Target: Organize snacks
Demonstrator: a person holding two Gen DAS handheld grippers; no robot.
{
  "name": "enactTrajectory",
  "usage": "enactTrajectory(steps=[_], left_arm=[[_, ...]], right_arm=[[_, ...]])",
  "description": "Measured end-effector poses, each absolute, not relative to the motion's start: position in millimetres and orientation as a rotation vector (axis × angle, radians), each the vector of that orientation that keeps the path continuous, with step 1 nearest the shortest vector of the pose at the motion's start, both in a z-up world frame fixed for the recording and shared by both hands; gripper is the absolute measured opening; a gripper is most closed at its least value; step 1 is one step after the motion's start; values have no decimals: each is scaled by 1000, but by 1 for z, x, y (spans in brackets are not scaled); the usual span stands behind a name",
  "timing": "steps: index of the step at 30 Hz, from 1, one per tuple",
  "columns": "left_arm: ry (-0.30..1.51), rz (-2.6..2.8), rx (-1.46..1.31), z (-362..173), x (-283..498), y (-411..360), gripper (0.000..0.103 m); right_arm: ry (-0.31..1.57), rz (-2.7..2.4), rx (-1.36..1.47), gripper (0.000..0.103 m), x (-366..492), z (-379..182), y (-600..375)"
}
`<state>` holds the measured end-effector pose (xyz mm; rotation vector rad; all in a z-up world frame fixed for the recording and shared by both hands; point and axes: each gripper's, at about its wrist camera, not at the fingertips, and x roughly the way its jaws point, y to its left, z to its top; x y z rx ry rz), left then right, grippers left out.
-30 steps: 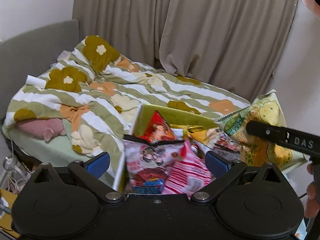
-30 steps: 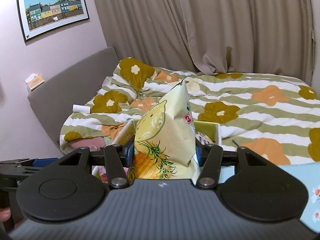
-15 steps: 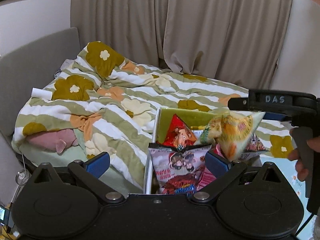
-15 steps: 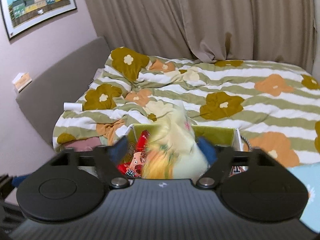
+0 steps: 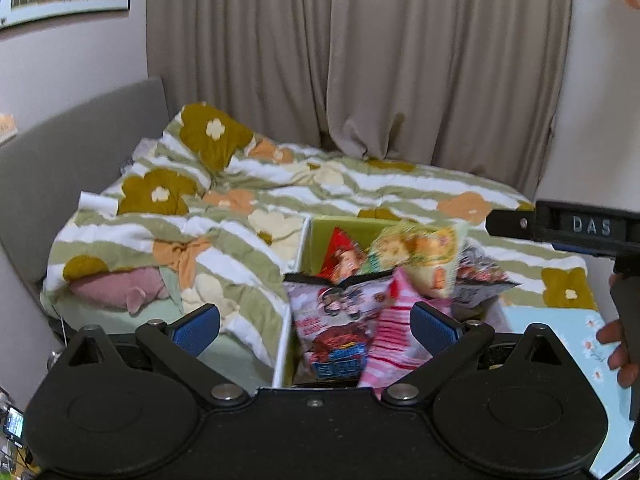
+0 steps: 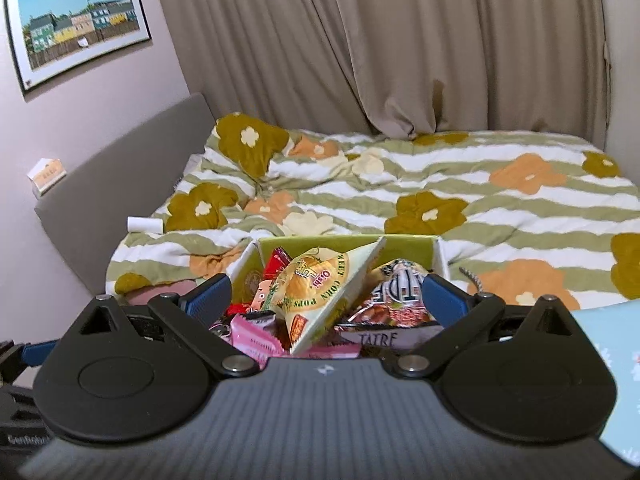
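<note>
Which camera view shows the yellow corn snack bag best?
The right wrist view: the corn snack bag lies close and sharp on top of the box, print readable. The left wrist view shows it blurred and farther off.

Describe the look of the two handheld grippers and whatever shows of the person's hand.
The left gripper has a matte black body with two round discs, silver pivot screws, black linkage arms and blue ribbed finger pads. The right gripper is alike, but its rear housing is grey and ribbed with a small white logo. Seen from the left wrist, its black side bears raised letters DAS. A bare hand grips it; no sleeve shows.
</note>
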<state>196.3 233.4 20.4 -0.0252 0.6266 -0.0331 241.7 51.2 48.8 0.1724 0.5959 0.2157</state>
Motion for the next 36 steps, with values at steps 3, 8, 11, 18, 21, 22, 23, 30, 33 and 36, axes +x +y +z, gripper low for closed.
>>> enactTrajectory(steps=[3,8,11,18,21,22,23,30,33,36], left_arm=[[581,-39,-10,34,175,218,102],[508,-51,-9,53,141,194,103],[477,-55,6,60,122,179,103],[430,-55,50,57,86,153,103],[439,-68,72,49,73,144,103],[441,-75,74,47,70,142,103],[442,-82,75,44,67,140,103],[455,-99,100,28,52,124,103],[457,-110,104,25,47,120,103],[458,-112,114,24,46,117,103]], right_arm=[[555,203,166,103,215,61,37],[495,148,130,103,164,83,9],[479,96,81,103,135,91,-5],[503,-31,53,103,78,85,-41],[522,-74,31,103,57,75,-50],[525,-85,24,103,50,72,-52],[528,-94,15,103,43,69,-54],[565,-126,-5,103,11,50,-60],[571,-136,-1,103,6,48,-63],[571,-145,14,103,3,46,-67]])
